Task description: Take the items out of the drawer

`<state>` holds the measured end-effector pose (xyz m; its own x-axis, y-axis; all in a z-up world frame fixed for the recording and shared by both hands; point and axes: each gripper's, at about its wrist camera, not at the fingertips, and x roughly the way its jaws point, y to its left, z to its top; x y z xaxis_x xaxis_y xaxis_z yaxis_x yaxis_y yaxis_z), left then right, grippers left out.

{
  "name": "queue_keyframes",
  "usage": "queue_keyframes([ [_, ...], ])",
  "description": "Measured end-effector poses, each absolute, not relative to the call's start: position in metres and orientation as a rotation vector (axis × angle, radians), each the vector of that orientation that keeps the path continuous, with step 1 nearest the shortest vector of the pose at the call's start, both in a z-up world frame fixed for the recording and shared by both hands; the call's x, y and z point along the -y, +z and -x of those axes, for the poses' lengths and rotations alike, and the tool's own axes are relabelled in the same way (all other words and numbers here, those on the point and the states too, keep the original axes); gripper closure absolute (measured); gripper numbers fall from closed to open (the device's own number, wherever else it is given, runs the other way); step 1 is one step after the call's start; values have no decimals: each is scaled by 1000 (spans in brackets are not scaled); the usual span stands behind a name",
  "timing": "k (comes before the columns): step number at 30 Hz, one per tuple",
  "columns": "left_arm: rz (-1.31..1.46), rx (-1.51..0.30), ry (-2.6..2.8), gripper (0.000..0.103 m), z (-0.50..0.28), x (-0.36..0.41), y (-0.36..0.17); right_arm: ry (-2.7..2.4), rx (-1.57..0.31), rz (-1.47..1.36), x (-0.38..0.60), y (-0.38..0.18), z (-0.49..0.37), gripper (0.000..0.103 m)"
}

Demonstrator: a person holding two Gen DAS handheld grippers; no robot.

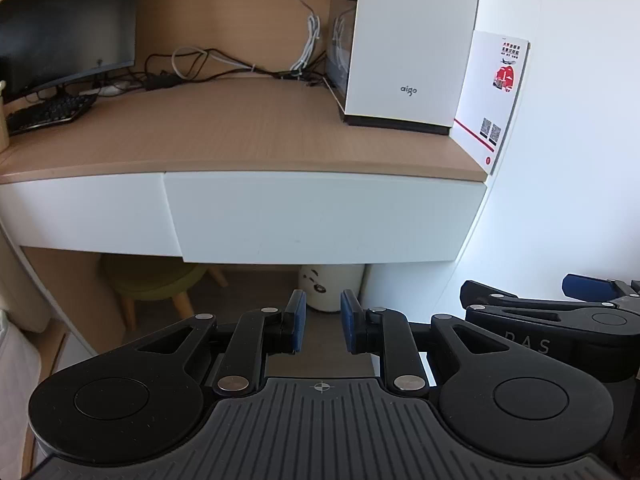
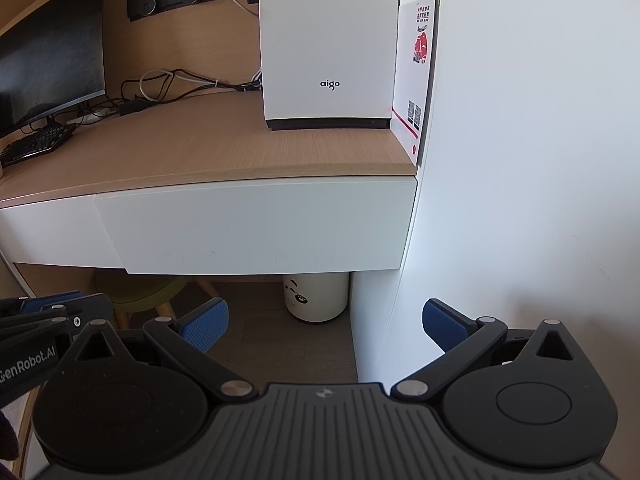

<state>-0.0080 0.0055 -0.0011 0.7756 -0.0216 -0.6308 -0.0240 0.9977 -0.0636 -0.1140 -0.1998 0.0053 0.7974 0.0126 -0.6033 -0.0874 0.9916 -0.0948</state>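
Note:
The white drawer (image 1: 320,216) (image 2: 260,224) under the wooden desktop (image 1: 240,132) is closed, and its contents are hidden. A second white drawer front (image 1: 80,212) sits to its left. My left gripper (image 1: 323,320) hovers in front of and below the drawer, its blue pads a narrow gap apart with nothing between them. My right gripper (image 2: 326,324) is held at a similar distance, jaws spread wide and empty. Each gripper shows at the edge of the other's view: the right gripper (image 1: 560,312) and the left gripper (image 2: 40,312).
A white aigo computer case (image 1: 412,44) and a leaflet (image 1: 492,96) stand at the desktop's right end by a white wall (image 2: 520,160). A monitor (image 1: 64,28), keyboard (image 1: 48,112) and cables (image 1: 192,64) sit at the left. A green stool (image 1: 152,284) and white bin (image 2: 316,296) are under the desk.

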Motion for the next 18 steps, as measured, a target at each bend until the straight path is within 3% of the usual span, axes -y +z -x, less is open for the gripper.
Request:
queue_keyframes([
  [18,74,-685,-16,81,7,-3,-4,47,-656,120,204,3,113,0],
])
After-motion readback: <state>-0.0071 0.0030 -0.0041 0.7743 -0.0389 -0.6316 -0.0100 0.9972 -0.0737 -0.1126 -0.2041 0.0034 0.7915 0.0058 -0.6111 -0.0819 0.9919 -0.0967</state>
